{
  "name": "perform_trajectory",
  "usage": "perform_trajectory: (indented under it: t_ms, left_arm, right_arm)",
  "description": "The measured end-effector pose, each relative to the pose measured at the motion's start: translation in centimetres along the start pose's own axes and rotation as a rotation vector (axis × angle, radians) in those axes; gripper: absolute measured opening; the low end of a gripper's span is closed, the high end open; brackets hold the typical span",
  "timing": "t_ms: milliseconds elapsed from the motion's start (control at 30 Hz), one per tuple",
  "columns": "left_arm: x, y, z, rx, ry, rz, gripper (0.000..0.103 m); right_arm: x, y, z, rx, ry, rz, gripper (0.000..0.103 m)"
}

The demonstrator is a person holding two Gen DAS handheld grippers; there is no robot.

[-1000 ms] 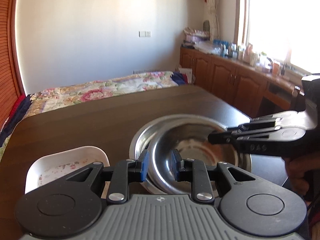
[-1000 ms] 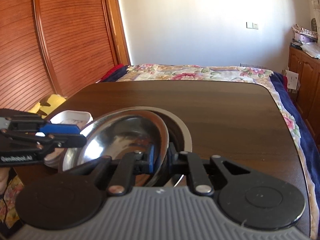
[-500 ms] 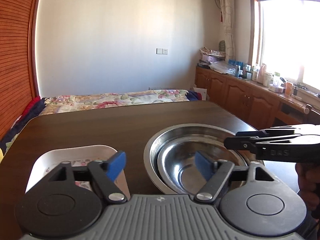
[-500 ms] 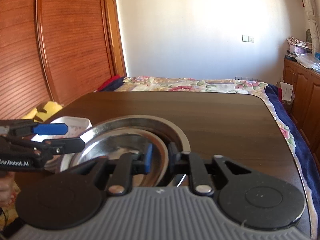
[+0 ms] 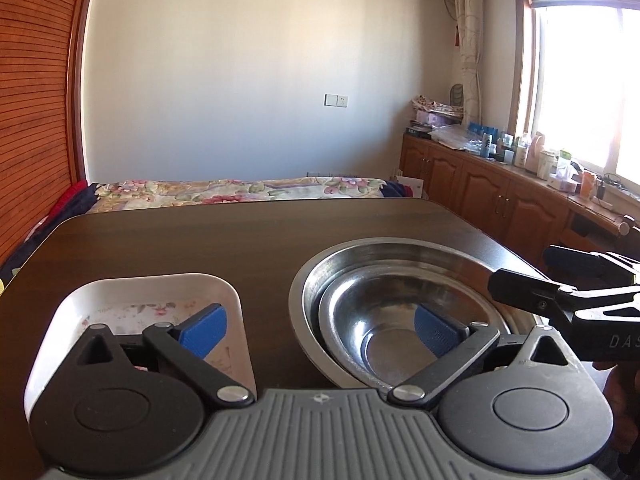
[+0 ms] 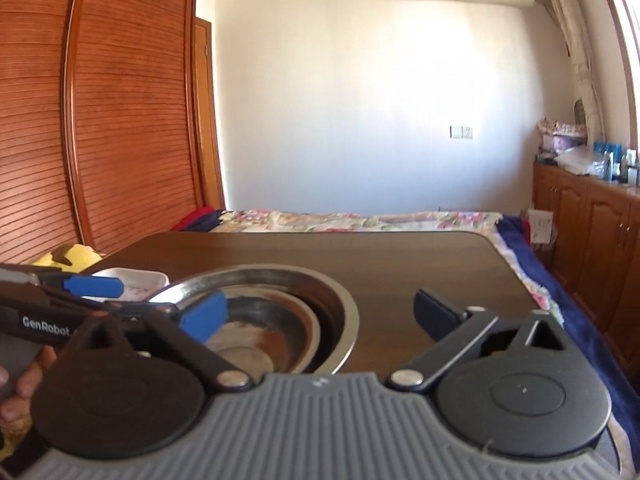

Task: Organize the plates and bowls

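A small steel bowl (image 5: 380, 316) sits nested inside a large steel bowl (image 5: 384, 250) on the dark wooden table (image 5: 240, 240). To their left lies a white square plate (image 5: 152, 292) with a flower print. My left gripper (image 5: 318, 330) is opening. One pad hangs over the plate and the other over the small bowl, pressing nothing. My right gripper (image 6: 320, 316) is opening too. Its left pad is over the nested bowls (image 6: 280, 280), its right pad over bare table. Each gripper shows at the edge of the other's view.
A bed with a floral cover (image 5: 240, 192) stands past the table's far edge. Wooden cabinets (image 5: 500, 196) with bottles on top run along the right wall under a window. A slatted wardrobe (image 6: 120, 120) stands on the left. A hand (image 6: 24, 380) holds the left gripper.
Both grippers held the small bowl by its rim, tilted above the large bowl. It now rests inside the large bowl, and both grippers have let go and spread wide.
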State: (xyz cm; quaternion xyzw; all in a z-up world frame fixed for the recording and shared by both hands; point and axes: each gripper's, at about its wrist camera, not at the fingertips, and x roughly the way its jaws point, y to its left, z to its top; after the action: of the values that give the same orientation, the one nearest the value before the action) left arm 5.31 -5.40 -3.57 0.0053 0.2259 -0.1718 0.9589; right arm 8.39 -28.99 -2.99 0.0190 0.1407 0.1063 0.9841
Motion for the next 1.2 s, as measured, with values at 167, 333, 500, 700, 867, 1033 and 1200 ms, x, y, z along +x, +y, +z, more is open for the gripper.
perform_trajectory:
  t_ms: [167,333,500,700,867,1033,1200]
  left_arm:
    - [0.2,-0.4,-0.2,0.011,0.002,0.006,0.102]
    - [0.5,-0.3,-0.5,0.002,0.011,-0.006,0.102]
    - [0.6,-0.2,-0.5,0.009,0.009,-0.02,0.098]
    - [0.6,-0.5,-0.5,0.017,0.014,-0.034,0.077]
    - [0.7,-0.5,-0.6,0.018,0.032,-0.039,0.056]
    - [0.8,-0.4,-0.8,0.01,0.042,-0.038,0.048]
    - [0.6,-0.5,-1.0,0.012,0.035,-0.034,0.043]
  right_arm:
    - [0.4,-0.3,-0.3,0.007,0.008,-0.021,0.103]
    - [0.6,-0.6,-0.8,0.021,0.017,-0.03,0.103]
    - [0.8,-1.0,-1.1,0.045,0.019,-0.005,0.103]
    - [0.9,-1.0,-1.6,0.06,0.04,0.025,0.087]
    - [1.2,-0.8,-1.9,0.072,0.067,0.037,0.064]
    - [1.3,-0.8,-2.0,0.089,0.075,0.044,0.047]
    - [1.3,-0.7,-2.0,0.097,0.064,0.059,0.037]
